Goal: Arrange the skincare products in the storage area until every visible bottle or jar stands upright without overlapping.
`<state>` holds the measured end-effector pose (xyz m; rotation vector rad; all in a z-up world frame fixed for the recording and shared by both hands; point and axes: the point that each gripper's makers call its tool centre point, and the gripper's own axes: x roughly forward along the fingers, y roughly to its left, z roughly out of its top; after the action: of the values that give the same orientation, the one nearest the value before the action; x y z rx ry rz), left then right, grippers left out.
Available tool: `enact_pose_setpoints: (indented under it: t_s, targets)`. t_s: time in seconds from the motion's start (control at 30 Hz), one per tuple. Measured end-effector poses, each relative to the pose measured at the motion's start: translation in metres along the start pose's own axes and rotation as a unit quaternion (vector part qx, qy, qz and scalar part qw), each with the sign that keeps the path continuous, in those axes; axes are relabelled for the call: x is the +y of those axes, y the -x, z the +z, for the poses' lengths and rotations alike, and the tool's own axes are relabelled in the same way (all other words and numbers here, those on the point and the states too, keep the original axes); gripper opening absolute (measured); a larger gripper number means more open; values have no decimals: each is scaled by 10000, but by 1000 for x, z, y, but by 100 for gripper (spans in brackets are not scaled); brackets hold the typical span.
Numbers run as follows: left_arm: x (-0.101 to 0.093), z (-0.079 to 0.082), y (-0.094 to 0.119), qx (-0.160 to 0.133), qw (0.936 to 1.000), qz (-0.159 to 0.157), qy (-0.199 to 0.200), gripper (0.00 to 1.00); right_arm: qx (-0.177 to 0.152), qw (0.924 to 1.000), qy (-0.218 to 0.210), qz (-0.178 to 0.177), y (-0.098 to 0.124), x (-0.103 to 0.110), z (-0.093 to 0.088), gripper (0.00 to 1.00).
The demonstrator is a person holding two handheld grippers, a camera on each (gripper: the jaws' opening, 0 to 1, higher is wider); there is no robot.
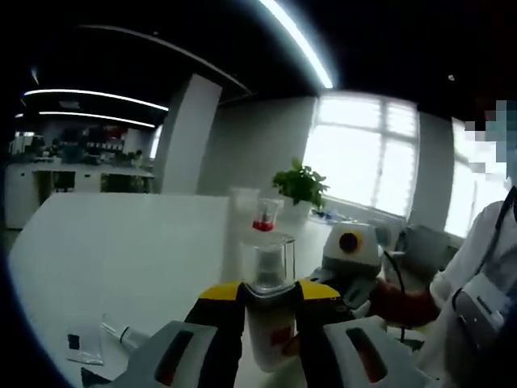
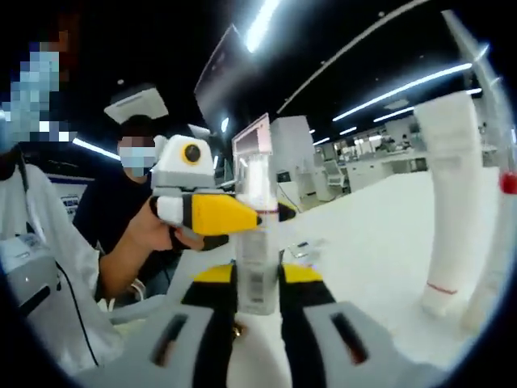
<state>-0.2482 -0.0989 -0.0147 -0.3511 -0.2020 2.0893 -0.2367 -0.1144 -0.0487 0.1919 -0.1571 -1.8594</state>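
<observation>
Left gripper (image 1: pixel 271 311) has its yellow-tipped jaws clamped on a clear-capped bottle (image 1: pixel 269 311), white body below, transparent cap above, held upright over the white table (image 1: pixel 121 250). Right gripper view shows the same bottle (image 2: pixel 257 259) between that view's own jaws too: right gripper (image 2: pixel 257 295) is pressed against its lower body, while the left gripper (image 2: pixel 212 212) comes in from the left and pinches it higher up near the cap. So both grippers close on one bottle, probably a handover or a two-point steadying so it goes down straight instead of tipping. Whether the base already touches the table can't be told; the jaws hide it.

Behind it in the left gripper view stands a pair of clear tubes (image 1: pixel 257 212), one with a red band, upright, well apart from the held bottle. In the right gripper view a tall white tube (image 2: pixel 451 202) stands upright on its cap at the right, with a clear item with a red spot just beside it at the frame edge, too distorted to name.

Small flat sachet (image 1: pixel 83 343) and a clear item lie on the table low left in the left gripper view. Potted plant (image 1: pixel 300 184) sits at the far edge. A person in a white coat (image 1: pixel 477 283) is alongside.

Judgement: step in hand is standing this bottle near the upright tubes without touching them; one gripper should let go before the other.
</observation>
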Motion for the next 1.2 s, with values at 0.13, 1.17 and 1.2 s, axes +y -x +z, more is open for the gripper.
enact_pose_setpoints:
  t_s: [0.13,1.17,1.2]
  targets:
    - [-7,-4,0,132,9997,-198,-33,24,85,9998,-11,202,4,3,-2,19]
    - [-11,-13,-35,284,9978,552,-215,23,381,9795,1562,-1211,32,-16,-4,23]
    - [-12,-12,-37,265,9980,548,-190,23,367,9789,1569,-1252,33,-16,-3,24]
